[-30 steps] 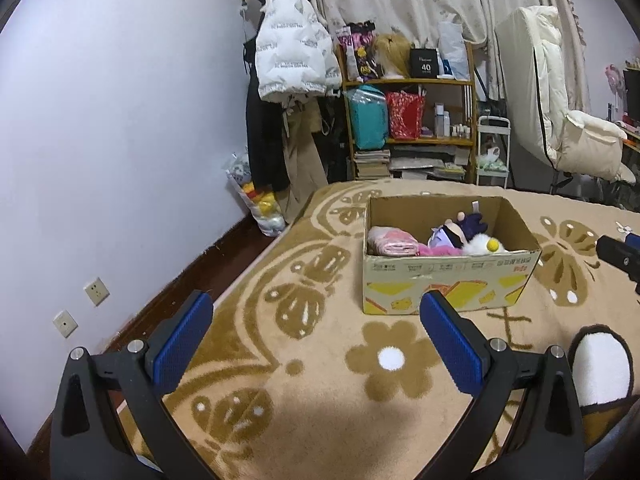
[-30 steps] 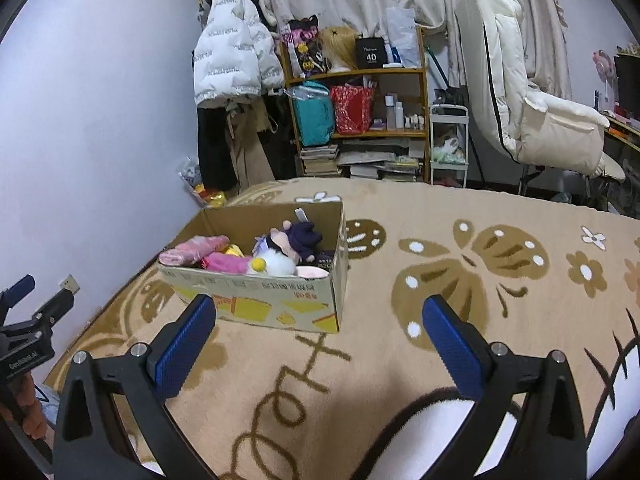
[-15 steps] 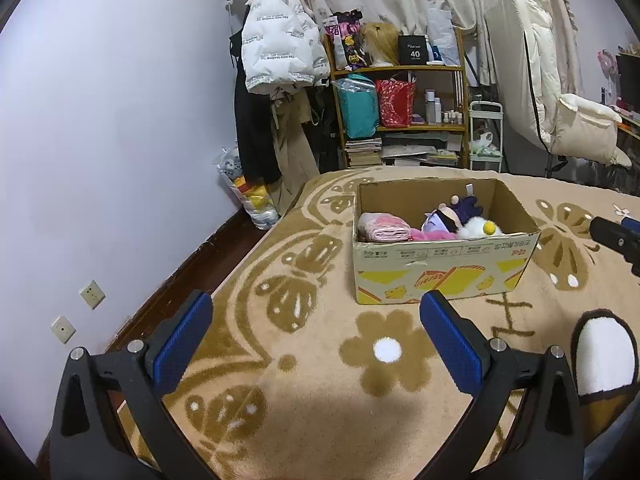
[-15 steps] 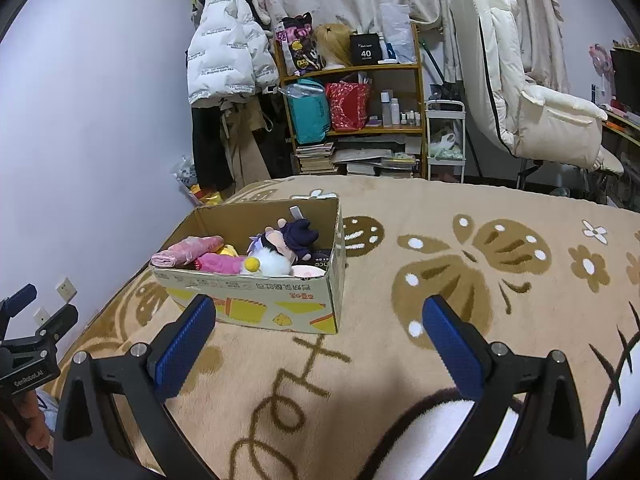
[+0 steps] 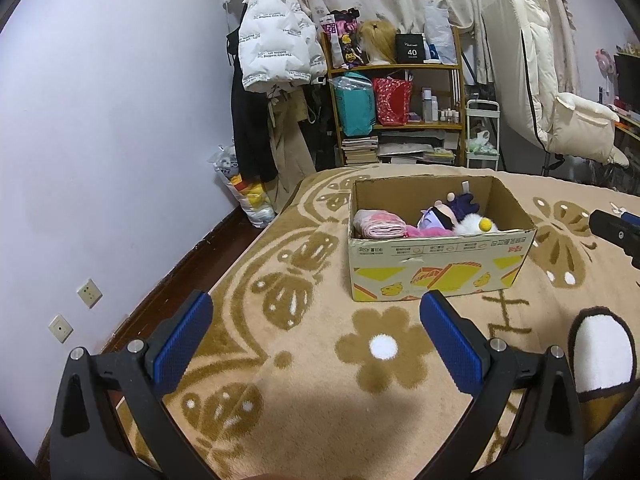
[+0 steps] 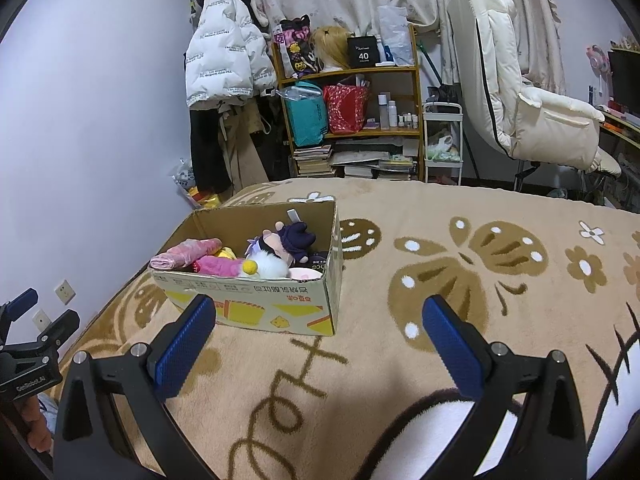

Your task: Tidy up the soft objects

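Soft toys (image 5: 436, 222) boxed, both tongs (image 5: 316, 334) (image 6: 318, 338) wide, empty

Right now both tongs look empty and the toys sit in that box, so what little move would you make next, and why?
Probably ease the right tongs forward toward the box. Both tongs are open and hold nothing, the left tongs too, and the only soft things in view, a folded pink cloth and plush toys, lie inside it. The box stands just ahead of the right tongs.

Your left gripper (image 5: 314, 336) hovers with its jaws spread wide and nothing between them; your right gripper (image 6: 316, 340), at 3 o'clock of it, matches.
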The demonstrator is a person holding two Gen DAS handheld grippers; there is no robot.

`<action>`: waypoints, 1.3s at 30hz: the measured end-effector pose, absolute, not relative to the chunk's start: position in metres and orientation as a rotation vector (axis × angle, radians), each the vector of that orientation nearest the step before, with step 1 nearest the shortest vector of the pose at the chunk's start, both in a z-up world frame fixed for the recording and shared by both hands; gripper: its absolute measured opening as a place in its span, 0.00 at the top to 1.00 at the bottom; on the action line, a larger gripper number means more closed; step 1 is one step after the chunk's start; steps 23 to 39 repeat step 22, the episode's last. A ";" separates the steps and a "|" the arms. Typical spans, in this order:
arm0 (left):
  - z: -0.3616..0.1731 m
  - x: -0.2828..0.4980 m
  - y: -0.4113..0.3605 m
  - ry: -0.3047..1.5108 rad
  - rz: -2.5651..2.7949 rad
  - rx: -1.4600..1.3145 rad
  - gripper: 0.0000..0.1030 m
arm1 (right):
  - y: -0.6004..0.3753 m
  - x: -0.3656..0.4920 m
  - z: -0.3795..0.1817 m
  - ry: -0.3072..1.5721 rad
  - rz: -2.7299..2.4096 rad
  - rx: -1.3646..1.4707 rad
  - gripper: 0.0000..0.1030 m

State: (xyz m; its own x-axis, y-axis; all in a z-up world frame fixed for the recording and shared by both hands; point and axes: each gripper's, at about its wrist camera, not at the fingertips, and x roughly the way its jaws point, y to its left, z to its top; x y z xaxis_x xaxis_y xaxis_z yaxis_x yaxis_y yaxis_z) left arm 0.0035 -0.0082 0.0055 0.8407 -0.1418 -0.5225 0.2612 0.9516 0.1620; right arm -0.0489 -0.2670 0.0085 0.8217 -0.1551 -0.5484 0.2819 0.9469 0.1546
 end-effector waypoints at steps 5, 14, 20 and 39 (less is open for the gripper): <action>0.005 0.003 -0.008 0.535 -0.220 0.225 0.01 | -0.267 -0.049 0.009 0.561 -0.236 0.234 0.00; 0.002 0.000 -0.009 0.556 -0.233 0.225 0.01 | -0.267 -0.049 0.008 0.561 -0.237 0.234 0.00; 0.002 -0.002 -0.010 0.555 -0.235 0.230 0.01 | -0.268 -0.051 0.010 0.560 -0.243 0.235 0.00; 0.002 -0.002 -0.009 0.553 -0.233 0.230 0.01 | -0.268 -0.050 0.010 0.560 -0.241 0.234 0.00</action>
